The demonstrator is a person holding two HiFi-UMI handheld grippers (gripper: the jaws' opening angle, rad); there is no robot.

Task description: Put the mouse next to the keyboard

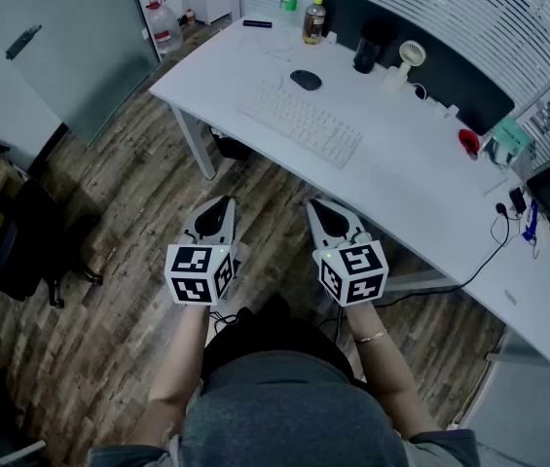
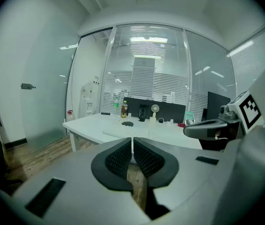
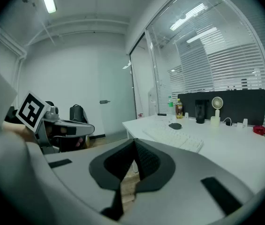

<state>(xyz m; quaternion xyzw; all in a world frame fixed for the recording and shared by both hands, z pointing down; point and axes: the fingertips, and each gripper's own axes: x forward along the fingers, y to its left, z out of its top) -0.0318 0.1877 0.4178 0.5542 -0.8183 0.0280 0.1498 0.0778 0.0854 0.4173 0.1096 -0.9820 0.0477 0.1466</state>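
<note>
Left tongs (image 1: 220, 205): clenched on nothing, held level over the floor, short of the bench.
Right tongs (image 1: 323, 208): clenched and empty too, just beside the left pair; this looks like a ready pose, with no reach begun.
Mouse (image 1: 306, 80): dark, on the bench's far left part, just beyond the keyboard's far edge, well apart from both tongs.
Keyboard (image 1: 301, 123): white, lying at an angle, nearer the person than the mouse.
Bench (image 1: 411, 183): long, white, mostly bare; a drink bottle (image 1: 313, 21) and a desk fan (image 1: 409, 58) stand along its far edge.
Room: office with a wood-plank floor (image 1: 128, 290) and blinds (image 2: 144, 78) behind glass.
</note>
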